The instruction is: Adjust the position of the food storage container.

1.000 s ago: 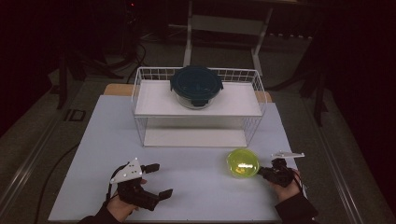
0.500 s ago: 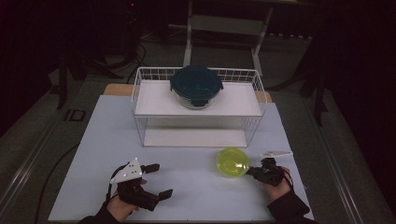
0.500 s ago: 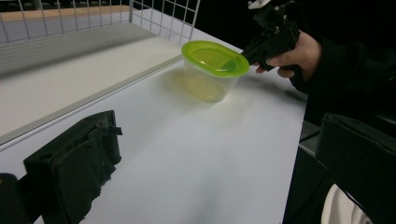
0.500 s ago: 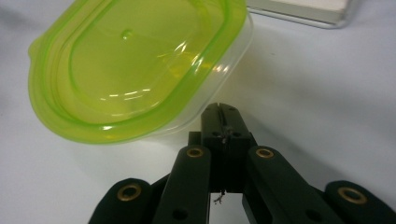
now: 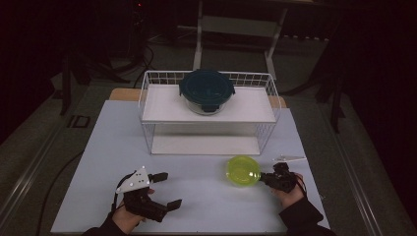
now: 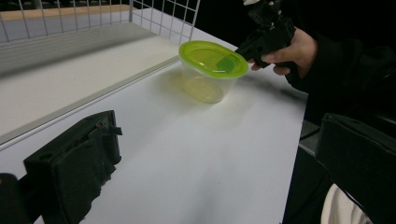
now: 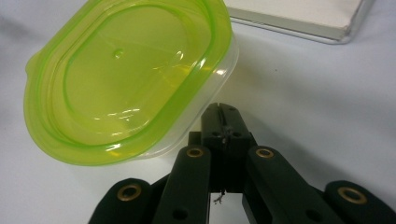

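On the white desk (image 5: 113, 147), the biggest thing is the white wire rack with 2 flat shelves (image 5: 209, 105), standing at the far middle. On its top shelf sits a round container with a dark teal clip lid (image 5: 206, 90). Nearer the person, just in front of the rack's right half, is the small clear plastic tub with a lime-green lid (image 5: 243, 170), resting on the desk with its lid on.

The right tool (image 5: 268, 178) has its jaws fully together, tips against the tub's side just under the lid rim; in the right gripper view the closed tips (image 7: 223, 122) meet the tub wall, gripping nothing. My reading is that the step in hand is nudging the tub across the desk rather than lifting it. A next move would call for a steady, low push, since the light tub could tip or spin off the tips; a lift would need the jaws opened first.

The left tool (image 5: 164, 189) rests well apart at the near left, jaws wide open and empty. Between tub and left tool the desk is bare, so only the rack's front edge limits the path.
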The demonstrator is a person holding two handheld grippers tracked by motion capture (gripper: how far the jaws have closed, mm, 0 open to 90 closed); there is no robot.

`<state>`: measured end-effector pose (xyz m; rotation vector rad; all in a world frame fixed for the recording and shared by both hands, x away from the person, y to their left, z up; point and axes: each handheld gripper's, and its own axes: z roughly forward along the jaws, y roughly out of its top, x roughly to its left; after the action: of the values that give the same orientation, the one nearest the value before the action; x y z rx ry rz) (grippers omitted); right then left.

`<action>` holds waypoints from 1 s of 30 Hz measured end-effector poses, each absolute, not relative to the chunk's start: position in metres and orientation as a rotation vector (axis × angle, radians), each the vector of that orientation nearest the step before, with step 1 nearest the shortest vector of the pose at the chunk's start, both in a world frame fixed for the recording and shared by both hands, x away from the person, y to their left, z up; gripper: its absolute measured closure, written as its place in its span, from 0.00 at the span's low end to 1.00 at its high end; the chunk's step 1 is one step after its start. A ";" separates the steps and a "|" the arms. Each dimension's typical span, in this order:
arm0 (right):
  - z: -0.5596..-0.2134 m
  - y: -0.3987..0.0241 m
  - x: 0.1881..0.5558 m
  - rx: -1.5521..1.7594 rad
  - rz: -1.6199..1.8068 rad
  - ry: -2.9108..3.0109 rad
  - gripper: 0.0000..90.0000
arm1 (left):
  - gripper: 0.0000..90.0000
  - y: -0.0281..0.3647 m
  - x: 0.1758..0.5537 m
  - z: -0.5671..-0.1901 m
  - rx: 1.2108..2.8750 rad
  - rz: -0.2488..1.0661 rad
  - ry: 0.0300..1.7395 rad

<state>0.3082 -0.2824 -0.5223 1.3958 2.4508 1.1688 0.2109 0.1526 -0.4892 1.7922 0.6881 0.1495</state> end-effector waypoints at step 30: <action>-0.527 -0.220 0.326 1.278 1.230 2.561 1.00 | 0.00 0.154 0.211 -0.490 1.800 0.152 0.680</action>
<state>0.3259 -0.2202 -0.5269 1.2776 2.5605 1.2300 0.2111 0.1539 -0.4898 1.7998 0.6799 0.1521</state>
